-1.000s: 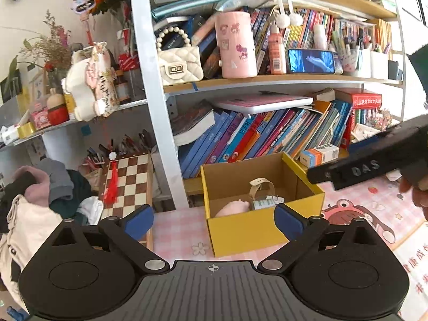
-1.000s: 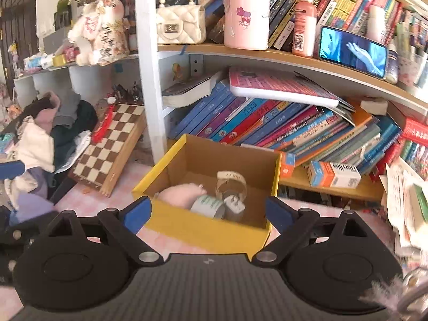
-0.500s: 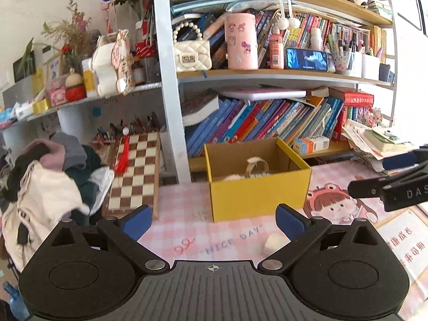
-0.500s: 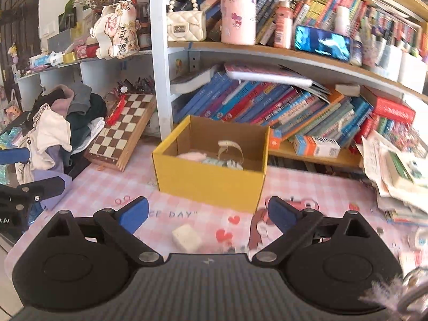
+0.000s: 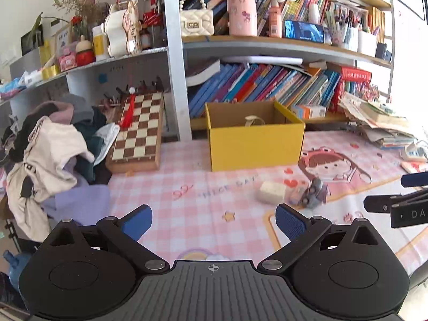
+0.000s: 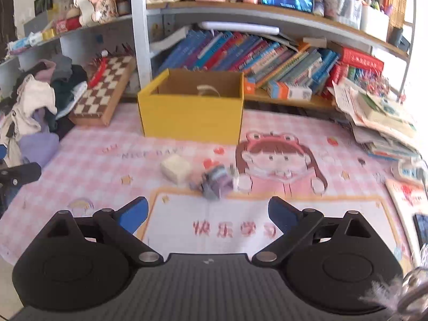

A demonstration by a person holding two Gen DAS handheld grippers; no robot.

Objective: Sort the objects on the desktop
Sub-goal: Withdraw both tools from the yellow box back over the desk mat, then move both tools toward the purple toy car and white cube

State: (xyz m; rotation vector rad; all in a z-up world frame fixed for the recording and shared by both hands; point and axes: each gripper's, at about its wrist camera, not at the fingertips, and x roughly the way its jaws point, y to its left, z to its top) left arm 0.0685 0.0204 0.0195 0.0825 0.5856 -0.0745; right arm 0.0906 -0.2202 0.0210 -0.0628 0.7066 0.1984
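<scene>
Left gripper (image 5: 214, 218): held above the pink checked mat (image 5: 187, 214), blue-padded jaws spread wide, nothing between them. Right gripper (image 6: 207, 211): likewise spread wide and empty, held over the white panel of the mat with red characters.

Yellow cardboard box (image 5: 255, 144) is set at the back of the mat, just in front of the lower bookshelf (image 5: 267, 85). Top is open; a pale looped strap (image 5: 252, 119) is seen rising above the rim from inside. Other contents are hidden by the front wall.

On the mat, in front of the box and clear of it, a small cream block (image 6: 176, 168) is seen. Just to its right lies a small grey-purple object (image 6: 215, 182), blurred, kind not made out; whether the two touch cannot be told. Both lie ahead of the right gripper and well apart from its fingers. In the left view the same pair is placed forward and to the right of the left gripper, block (image 5: 271, 192) and grey-purple object (image 5: 314, 192).

A wooden chessboard (image 5: 139, 131) is propped at the left of the box, with a heap of clothes (image 5: 53, 147) beyond it. Stacked papers and books (image 6: 379, 117) are piled at the right edge of the mat.

The tip of the right gripper is visible at the right edge of the left view (image 5: 401, 208).
</scene>
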